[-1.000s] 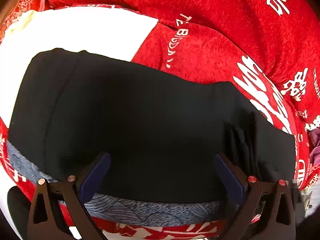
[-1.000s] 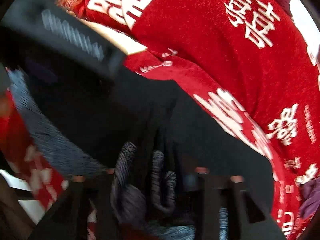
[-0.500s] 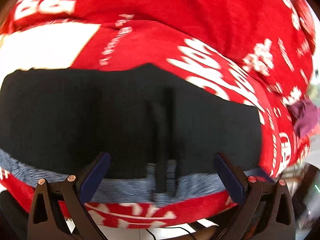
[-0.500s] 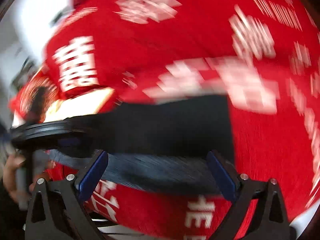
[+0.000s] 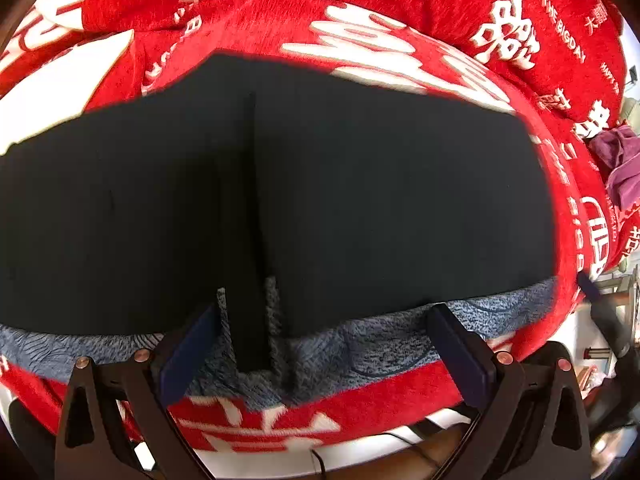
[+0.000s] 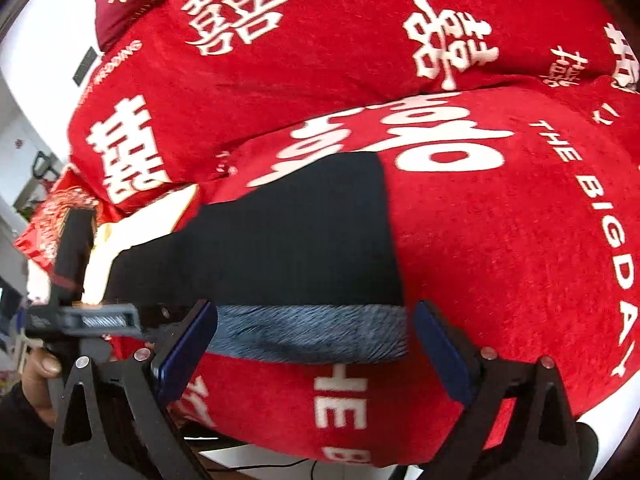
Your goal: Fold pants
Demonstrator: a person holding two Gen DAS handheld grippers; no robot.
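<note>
Black pants [image 5: 360,200] lie flat, folded, on red blanket [image 5: 400,8], fuzzy blue lining at 6 o'clock edge. Left gripper [image 5: 320,344] and right gripper [image 6: 312,344] both wide open, empty. Between folds; next likely regrip an end for another fold.

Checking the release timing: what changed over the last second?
The right claw let go of the black pants with blue-grey fleece lining, opened wide and backed off. The left claw slid along them, open throughout. The pants stayed flat on the red blanket with white lettering.
</note>
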